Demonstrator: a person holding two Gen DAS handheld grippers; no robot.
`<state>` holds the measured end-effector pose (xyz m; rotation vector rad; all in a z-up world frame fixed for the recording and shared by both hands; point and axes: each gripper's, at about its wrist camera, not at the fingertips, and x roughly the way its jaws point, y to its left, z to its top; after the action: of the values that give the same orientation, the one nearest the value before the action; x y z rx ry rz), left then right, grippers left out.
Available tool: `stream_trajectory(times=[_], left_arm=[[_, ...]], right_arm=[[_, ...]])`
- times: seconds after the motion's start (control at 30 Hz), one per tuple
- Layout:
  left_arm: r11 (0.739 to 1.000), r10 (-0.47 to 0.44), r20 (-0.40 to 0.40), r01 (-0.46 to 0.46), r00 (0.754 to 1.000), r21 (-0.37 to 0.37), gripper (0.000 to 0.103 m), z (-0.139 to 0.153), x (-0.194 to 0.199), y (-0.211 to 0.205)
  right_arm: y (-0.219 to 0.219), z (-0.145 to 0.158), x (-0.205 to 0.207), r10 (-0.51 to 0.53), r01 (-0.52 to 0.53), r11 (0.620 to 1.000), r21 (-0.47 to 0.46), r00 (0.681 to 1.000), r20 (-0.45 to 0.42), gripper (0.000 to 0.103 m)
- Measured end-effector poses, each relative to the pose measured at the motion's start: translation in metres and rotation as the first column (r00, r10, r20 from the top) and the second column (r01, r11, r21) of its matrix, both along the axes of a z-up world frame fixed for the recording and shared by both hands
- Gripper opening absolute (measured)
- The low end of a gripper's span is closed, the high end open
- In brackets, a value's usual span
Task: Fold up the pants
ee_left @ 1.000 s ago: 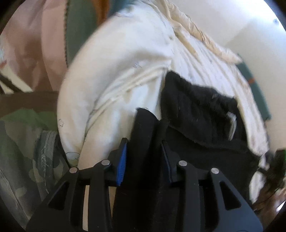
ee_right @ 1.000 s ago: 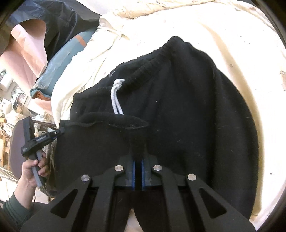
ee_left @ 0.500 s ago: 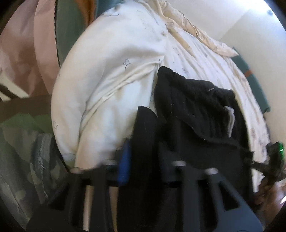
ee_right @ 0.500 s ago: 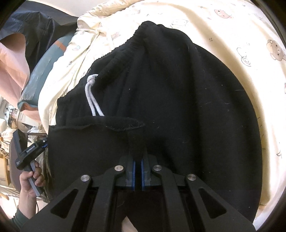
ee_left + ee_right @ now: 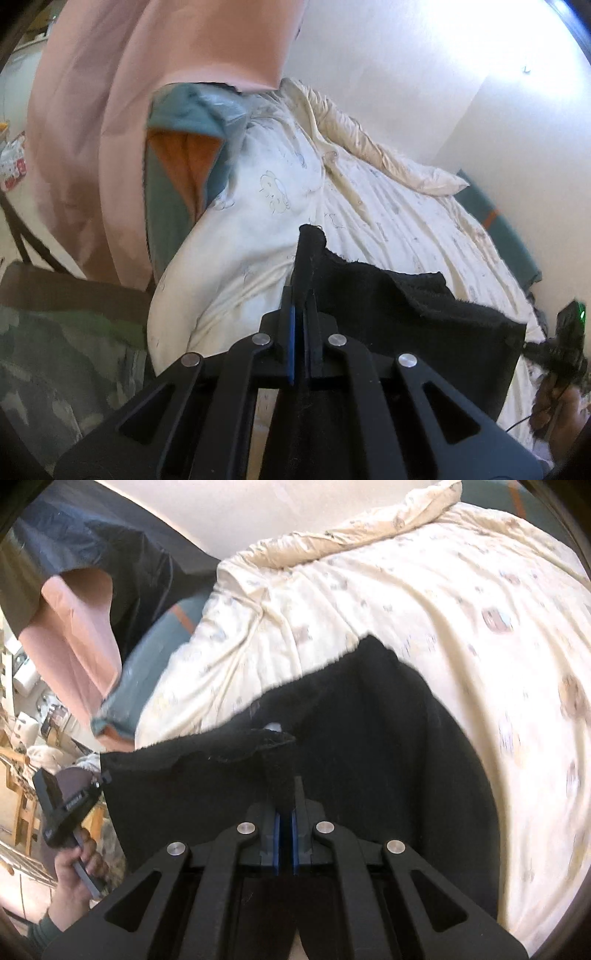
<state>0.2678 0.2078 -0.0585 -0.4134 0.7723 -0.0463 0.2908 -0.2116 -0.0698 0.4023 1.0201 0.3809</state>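
Clamping black pants (image 5: 406,314) fabric, left gripper (image 5: 301,295) and right gripper (image 5: 286,794) hold both edges above the bed sheet (image 5: 406,602)

Both wrist views look steeply down, close over the same bed (image 5: 388,221), from opposite sides.

Bed (image 5: 424,602) beyond the black pants (image 5: 388,738) is open cream sheet, free room up to the bunched duvet edge (image 5: 369,147) by the wall. Left side is blocked by the pink curtain (image 5: 110,129) and teal-orange cushion (image 5: 181,162). A black stretch of pants spans between both claws.
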Motion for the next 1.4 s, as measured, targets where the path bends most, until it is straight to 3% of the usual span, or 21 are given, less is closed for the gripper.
stream_trajectory(times=[0.17, 0.27, 0.4, 0.47, 0.53, 0.57, 0.6, 0.63, 0.67, 0.73, 0.77, 0.8, 1.07, 1.2, 1.4], left_arm=[[0.99, -0.004, -0.061, 0.012, 0.998, 0.139, 0.001, -0.018, 0.061, -0.014], [0.971, -0.038, -0.132, 0.068, 0.991, 0.227, 0.002, -0.042, 0.097, -0.03], [0.938, -0.031, -0.289, 0.127, 0.957, 0.321, 0.005, -0.082, 0.125, -0.041], [0.936, -0.031, -0.299, 0.132, 0.954, 0.326, 0.007, -0.087, 0.127, -0.043], [0.938, -0.037, -0.302, 0.137, 0.953, 0.317, 0.032, -0.084, 0.124, -0.044], [0.945, -0.045, -0.298, 0.138, 0.953, 0.297, 0.054, -0.083, 0.122, -0.045], [0.954, -0.061, -0.292, 0.141, 0.955, 0.264, 0.069, -0.079, 0.118, -0.045], [0.959, -0.07, -0.288, 0.144, 0.955, 0.244, 0.074, -0.075, 0.113, -0.046], [0.962, -0.078, -0.286, 0.148, 0.955, 0.231, 0.079, -0.072, 0.106, -0.047], [0.965, -0.092, -0.285, 0.156, 0.954, 0.211, 0.079, -0.06, 0.088, -0.05], [0.966, -0.101, -0.284, 0.162, 0.954, 0.201, 0.079, -0.054, 0.078, -0.053], [0.968, -0.105, -0.278, 0.162, 0.955, 0.191, 0.079, -0.045, 0.064, -0.054], [0.982, -0.05, -0.295, 0.101, 0.954, 0.16, 0.079, -0.004, -0.06, -0.046], [0.993, 0.016, -0.365, 0.029, 0.931, 0.117, 0.079, -0.008, -0.128, -0.036], [1.0, 0.026, -0.416, -0.023, 0.909, 0.011, 0.079, -0.03, -0.22, -0.033]], right_arm=[[0.017, -0.015, 0.078, 0.002, -0.004, 0.995, -0.101, 1.0, -0.017, 0.003], [0.034, -0.045, 0.12, -0.006, -0.005, 0.984, -0.18, 0.998, -0.061, 0.003], [0.048, -0.09, 0.147, -0.002, -0.04, 0.957, -0.286, 0.989, -0.146, 0.003], [0.045, -0.103, 0.149, -0.02, -0.031, 0.963, -0.266, 0.983, -0.184, 0.004], [0.041, -0.108, 0.148, -0.018, -0.034, 0.969, -0.245, 0.978, -0.207, 0.012], [0.039, -0.107, 0.147, -0.007, -0.043, 0.971, -0.237, 0.978, -0.209, 0.018], [0.035, -0.103, 0.143, 0.005, -0.052, 0.974, -0.223, 0.979, -0.205, 0.021], [0.031, -0.099, 0.139, 0.009, -0.051, 0.977, -0.208, 0.979, -0.202, 0.025], [0.025, -0.091, 0.132, 0.008, -0.044, 0.982, -0.182, 0.981, -0.195, 0.032], [0.015, -0.072, 0.116, 0.009, -0.032, 0.989, -0.143, 0.987, -0.163, 0.043], [0.009, -0.06, 0.104, 0.014, -0.034, 0.99, -0.136, 0.99, -0.143, 0.054], [0.005, -0.05, 0.094, 0.018, -0.035, 0.991, -0.129, 0.991, -0.129, 0.058], [-0.024, 0.014, -0.031, 0.112, -0.109, 0.993, 0.045, 0.99, -0.083, 0.058], [-0.026, 0.01, -0.1, 0.158, -0.142, 0.981, 0.129, 0.98, -0.124, 0.058], [-0.005, -0.039, -0.187, 0.214, -0.162, 0.963, 0.214, 0.944, -0.251, 0.058]])
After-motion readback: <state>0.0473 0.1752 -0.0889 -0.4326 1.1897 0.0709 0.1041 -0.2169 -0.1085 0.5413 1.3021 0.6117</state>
